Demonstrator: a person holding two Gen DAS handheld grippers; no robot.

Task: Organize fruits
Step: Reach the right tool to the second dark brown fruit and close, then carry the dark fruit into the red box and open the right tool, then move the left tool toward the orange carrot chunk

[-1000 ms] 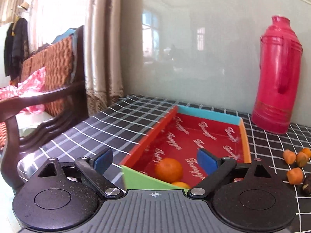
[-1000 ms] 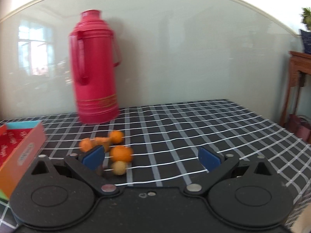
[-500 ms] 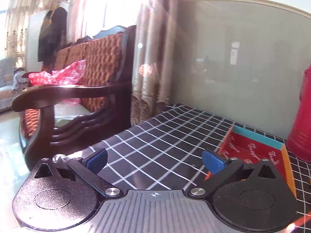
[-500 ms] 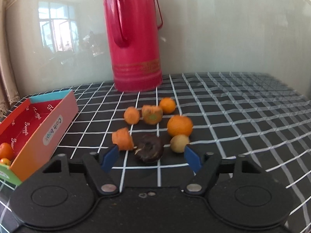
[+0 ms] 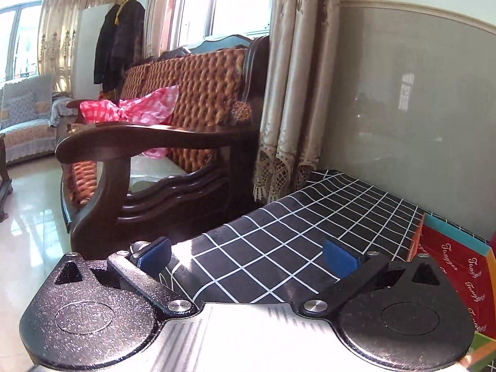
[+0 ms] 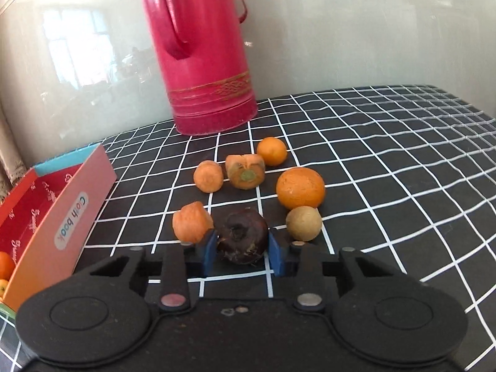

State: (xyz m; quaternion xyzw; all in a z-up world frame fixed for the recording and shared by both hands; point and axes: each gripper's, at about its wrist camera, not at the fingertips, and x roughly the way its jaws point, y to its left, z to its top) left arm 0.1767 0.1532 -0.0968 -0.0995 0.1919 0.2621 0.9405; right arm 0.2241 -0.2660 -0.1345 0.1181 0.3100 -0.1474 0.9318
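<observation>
A: We start nearest. What do we read at the right gripper (image 6: 241,249)?

B: Its blue pads (image 6: 209,249) stand narrow, one against each side of the dark brown fruit (image 6: 241,236), which sits on the checked tablecloth (image 6: 387,161). We record the jaws as closed onto that fruit.

A: What lies around it?

B: At 10 o'clock from the dark fruit, touching or just beside it, a carrot piece (image 6: 191,222). At 2 o'clock, a small tan fruit (image 6: 303,223), and directly beyond that, touching it, the large orange (image 6: 300,188). Farther off, at 11 o'clock, a second carrot piece (image 6: 208,176); at 12 o'clock, a carrot top (image 6: 245,171) with its green stem end facing us; beyond it at 1 o'clock, a small orange (image 6: 272,151).

A: And the container?

B: The box (image 6: 65,217) lies at 9 o'clock, red inside, with two orange fruits (image 6: 6,263) at its near end. A red thermos (image 6: 204,52) stands upright at 12 o'clock, against the wall.

A: The left gripper (image 5: 246,255)?

B: Its jaws stand wide, holding nothing, above the tablecloth's corner. The box edge (image 5: 458,266) shows at 3 o'clock. A wooden sofa (image 5: 161,142) with a pink checked cloth (image 5: 136,108) stands beyond at 10 o'clock.
</observation>
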